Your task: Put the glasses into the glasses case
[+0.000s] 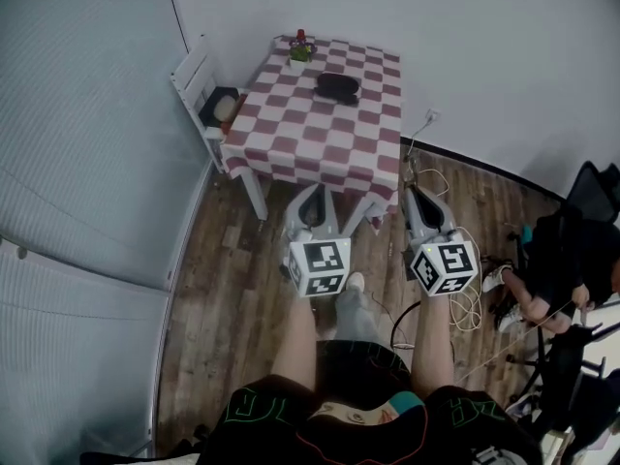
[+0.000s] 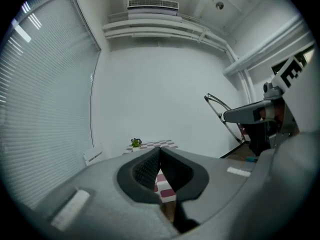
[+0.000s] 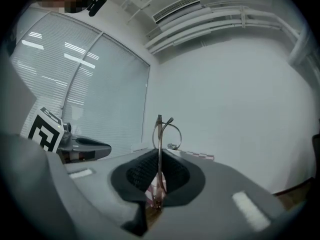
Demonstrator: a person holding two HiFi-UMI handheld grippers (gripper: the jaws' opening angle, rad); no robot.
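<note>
1. The glasses [image 3: 159, 131], a thin metal frame, stand upright and edge-on between the jaws of the right gripper [image 3: 159, 159]. The jaws are pressed onto the frame, and one round rim rises above the pads.
2. The head view shows the right gripper [image 1: 418, 204] held low in front of the person, over the wooden floor [image 1: 232, 279] and just short of the table's near edge. The glasses themselves are too small to make out there.
3. The left gripper [image 2: 160, 153] has its jaws together with nothing between them. In the head view the left gripper [image 1: 316, 200] sits beside the right one at about the same height.
4. The glasses case [image 1: 338, 85], black and oval, lies on the far part of the table [image 1: 320, 148], well apart from both grippers. Whether it is open or closed cannot be told.
5. The only print in sight is the black-and-white square markers on each gripper's cube.
6. A red-and-white checked cloth covers the table, and a small potted plant [image 1: 300, 50] stands at its far edge, near the case.
7. A white chair [image 1: 197, 77] stands at the table's left side.
8. Loose cables [image 1: 467, 308] lie on the floor to the right.
9. Window blinds [image 2: 45, 99] cover the left wall, and an air conditioner [image 2: 152, 4] hangs near the ceiling.
</note>
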